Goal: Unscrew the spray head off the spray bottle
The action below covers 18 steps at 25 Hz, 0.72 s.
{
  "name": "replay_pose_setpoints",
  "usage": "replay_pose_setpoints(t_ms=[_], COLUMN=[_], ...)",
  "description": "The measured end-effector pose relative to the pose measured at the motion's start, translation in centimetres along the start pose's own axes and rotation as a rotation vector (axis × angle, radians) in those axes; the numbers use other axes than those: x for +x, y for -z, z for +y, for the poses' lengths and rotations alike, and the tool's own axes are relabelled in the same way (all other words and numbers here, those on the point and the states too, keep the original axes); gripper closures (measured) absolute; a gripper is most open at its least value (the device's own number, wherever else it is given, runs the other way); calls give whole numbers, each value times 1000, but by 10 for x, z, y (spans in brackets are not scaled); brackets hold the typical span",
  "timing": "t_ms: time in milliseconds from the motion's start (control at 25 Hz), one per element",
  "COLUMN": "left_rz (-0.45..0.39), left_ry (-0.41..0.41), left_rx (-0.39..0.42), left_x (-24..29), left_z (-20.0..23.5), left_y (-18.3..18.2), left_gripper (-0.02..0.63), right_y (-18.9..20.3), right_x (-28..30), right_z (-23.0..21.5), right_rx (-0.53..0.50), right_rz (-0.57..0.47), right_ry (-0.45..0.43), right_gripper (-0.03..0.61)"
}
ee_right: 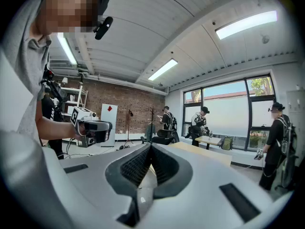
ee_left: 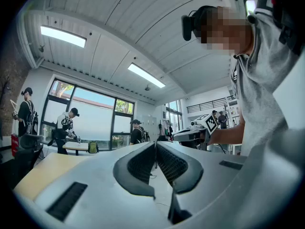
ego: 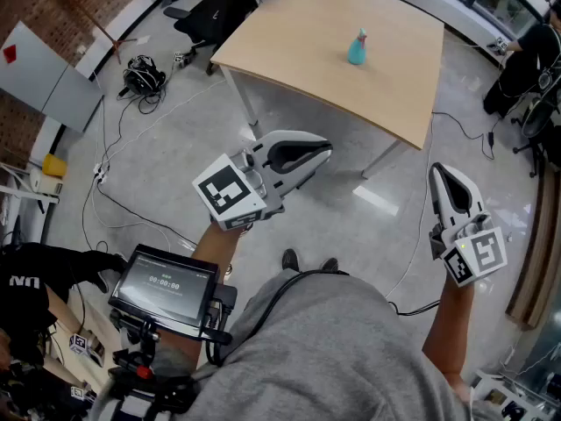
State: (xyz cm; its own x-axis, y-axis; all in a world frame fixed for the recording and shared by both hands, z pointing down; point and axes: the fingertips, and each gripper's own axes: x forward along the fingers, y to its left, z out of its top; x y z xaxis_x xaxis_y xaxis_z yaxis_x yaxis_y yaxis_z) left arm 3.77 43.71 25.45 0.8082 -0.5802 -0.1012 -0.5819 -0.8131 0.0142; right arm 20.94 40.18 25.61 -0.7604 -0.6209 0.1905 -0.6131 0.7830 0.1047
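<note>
Both tools: left tool (ego: 323,153) & right tool (ego: 441,174) pressed together, empty.
Bottle: spray bottle (ego: 358,48) upright on bench (ego: 289,42), well ahead.
Handling: prob light, tippy; I'd pinch body, twist spray head (ego: 360,35).

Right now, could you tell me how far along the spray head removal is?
Nothing looks done: the spray bottle stands on the table, head apparently on. Nothing is in hand: left claw and right claw are shut, empty, short of the table. Remaining: approach, grip the bottle, unscrew the head.
</note>
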Motion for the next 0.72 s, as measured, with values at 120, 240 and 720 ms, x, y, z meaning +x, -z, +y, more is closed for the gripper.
replay_pose_setpoints(t_ms=[120, 240, 720], left_rz=[-4, -6, -30], left_ry=[7, 14, 70], left_rx=[-2, -4, 10], left_x=[4, 7, 0], left_z=[-1, -2, 8], left_y=[0, 1, 5], left_gripper=[601, 601, 601], right_y=[1, 1, 1], right_x=[-2, -7, -6], right_z=[-4, -8, -11], right_rx=[0, 1, 27], right_rz=[1, 4, -46], right_ry=[8, 20, 119], right_gripper=[572, 572, 572])
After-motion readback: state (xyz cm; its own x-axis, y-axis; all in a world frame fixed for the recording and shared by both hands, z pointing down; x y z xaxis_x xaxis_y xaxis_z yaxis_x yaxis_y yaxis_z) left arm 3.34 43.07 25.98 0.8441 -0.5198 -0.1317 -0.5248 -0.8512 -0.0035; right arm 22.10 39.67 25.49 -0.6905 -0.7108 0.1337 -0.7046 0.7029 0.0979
